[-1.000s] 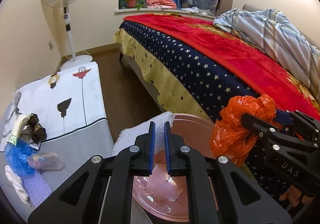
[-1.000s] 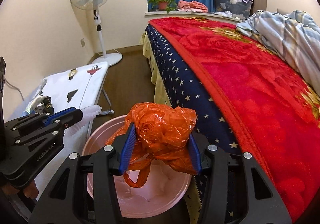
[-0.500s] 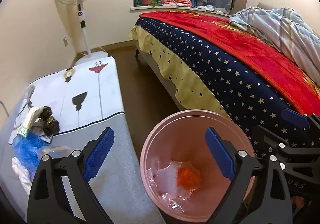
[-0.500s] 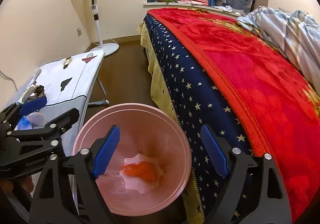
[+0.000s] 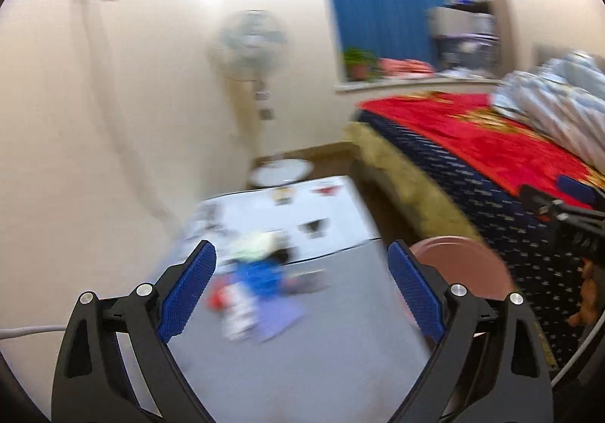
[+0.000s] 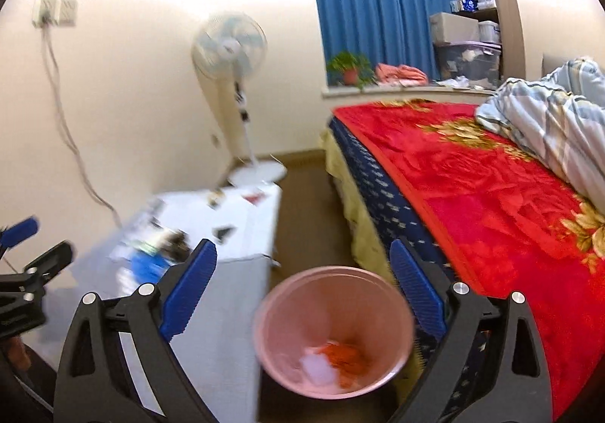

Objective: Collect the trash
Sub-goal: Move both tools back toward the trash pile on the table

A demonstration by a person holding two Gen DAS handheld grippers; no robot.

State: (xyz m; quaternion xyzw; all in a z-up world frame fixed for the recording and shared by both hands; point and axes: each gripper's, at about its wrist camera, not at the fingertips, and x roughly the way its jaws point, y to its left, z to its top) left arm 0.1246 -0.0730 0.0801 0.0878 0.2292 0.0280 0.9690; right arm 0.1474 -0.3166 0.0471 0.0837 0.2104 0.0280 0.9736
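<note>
— Grippers? 
— Left gripper [image 5: 301,292] and right gripper [image 6: 302,292] both gape wide, holding nothing.
— The trash? 
— Orange bag [image 6: 346,360] lies inside the pink bin [image 6: 393,313], lower centre; blurred scraps [image 5: 257,277] litter the counter [image 5: 340,347].

A pink bin [image 6: 332,332] holds orange trash [image 6: 346,360] beside a red, star-patterned navy blanket [image 6: 472,192].
</note>
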